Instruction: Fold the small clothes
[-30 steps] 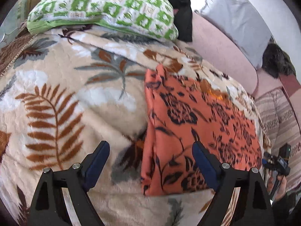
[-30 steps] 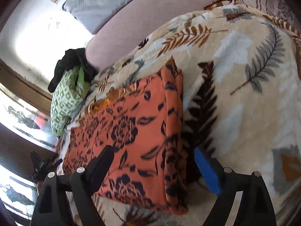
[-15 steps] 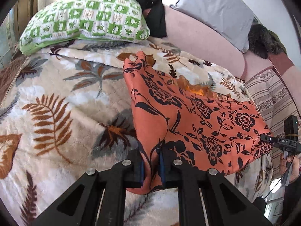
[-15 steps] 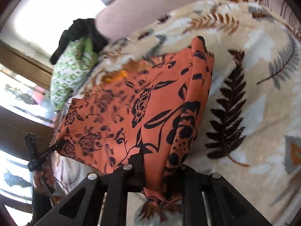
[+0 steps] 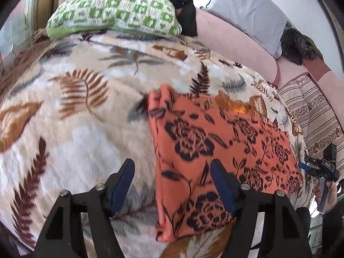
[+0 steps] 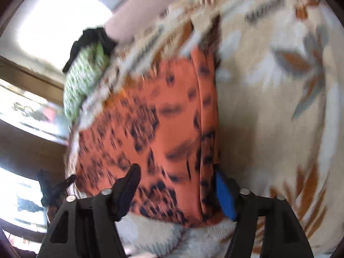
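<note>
Both grippers have just let go. Half a second ago the left gripper (image 5: 172, 185) and the right gripper (image 6: 175, 188) were each clenched on a near corner of the orange cloth (image 5: 215, 150); their jaws have just been opening and now stand wide, released, with nothing pressed between the pads. From the left gripper, the cloth's folded edge runs forward between the jaws, and most of the fabric spreads off to its right. From the right gripper, though that view is blurred, the cloth lies between and ahead of the jaws, its doubled edge by the right finger. It rests flat on the leaf-print blanket (image 5: 75, 129), no longer lifted. I judge that one fold or shift is finished and set down; the cloth looks rectangular and tidy, so a further fold or a final smoothing may remain.
</note>
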Demonstrator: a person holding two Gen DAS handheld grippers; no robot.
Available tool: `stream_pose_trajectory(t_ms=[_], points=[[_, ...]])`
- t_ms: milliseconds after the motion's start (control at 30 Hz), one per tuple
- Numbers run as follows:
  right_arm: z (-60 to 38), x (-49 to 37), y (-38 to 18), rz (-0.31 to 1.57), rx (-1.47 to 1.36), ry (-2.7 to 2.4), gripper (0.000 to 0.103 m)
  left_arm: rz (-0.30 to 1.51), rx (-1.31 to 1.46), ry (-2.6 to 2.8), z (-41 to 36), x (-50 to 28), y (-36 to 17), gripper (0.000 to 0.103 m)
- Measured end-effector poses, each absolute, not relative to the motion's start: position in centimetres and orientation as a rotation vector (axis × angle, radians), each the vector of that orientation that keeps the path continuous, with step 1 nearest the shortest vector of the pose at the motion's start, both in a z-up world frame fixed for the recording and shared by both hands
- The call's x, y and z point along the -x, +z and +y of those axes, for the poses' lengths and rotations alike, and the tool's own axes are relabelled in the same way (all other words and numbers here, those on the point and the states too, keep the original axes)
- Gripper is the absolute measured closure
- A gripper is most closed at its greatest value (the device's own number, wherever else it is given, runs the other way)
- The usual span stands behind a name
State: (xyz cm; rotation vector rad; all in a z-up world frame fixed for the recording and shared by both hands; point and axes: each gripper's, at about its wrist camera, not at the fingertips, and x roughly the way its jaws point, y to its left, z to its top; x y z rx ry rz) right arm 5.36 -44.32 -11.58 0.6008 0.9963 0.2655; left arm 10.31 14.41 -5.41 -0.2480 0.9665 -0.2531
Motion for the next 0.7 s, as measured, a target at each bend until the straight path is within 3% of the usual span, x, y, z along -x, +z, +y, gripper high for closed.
stream_pose_trajectory(t_ms=[200,267,333,400,500,533,567,600,700], points=[[-44.9,-11.4,-11.4,0.986,-0.569,0.213,0.026,0.992,0.206,-0.28,13.0,-17.5,-6.2,0.029],[-44.8,-13.0,-11.4,1.0,-0.575,0.21,0.026,1.006,0.209,-0.282,13.0,-18.8,-6.9,0.035],[-44.5,-13.4,-11.1,0.999,-0.552,0.202,0.026,1.025,0.203,-0.278,12.5,-19.8,-7.6,0.054],[-44.0,-13.8,-10.6,1.003,-0.518,0.206,0.026,1.035,0.193,-0.281,12.1,-20.6,-8.0,0.063],[-44.3,-14.0,-10.3,1.021,-0.48,0.202,0.026,1.046,0.183,-0.281,11.6,-21.3,-8.6,0.063],[-44.4,-14.2,-10.5,1.027,-0.472,0.194,0.026,1.048,0.183,-0.276,11.6,-21.5,-8.8,0.068],[-44.5,-14.4,-10.7,1.032,-0.466,0.183,0.026,1.051,0.179,-0.267,11.6,-21.7,-8.9,0.076],[-44.5,-14.7,-10.9,1.039,-0.467,0.18,0.026,1.056,0.17,-0.254,11.6,-21.9,-9.0,0.099],[-43.8,-16.3,-11.4,1.066,-0.428,0.176,0.03,1.043,0.184,-0.252,12.0,-21.9,-8.8,0.1]])
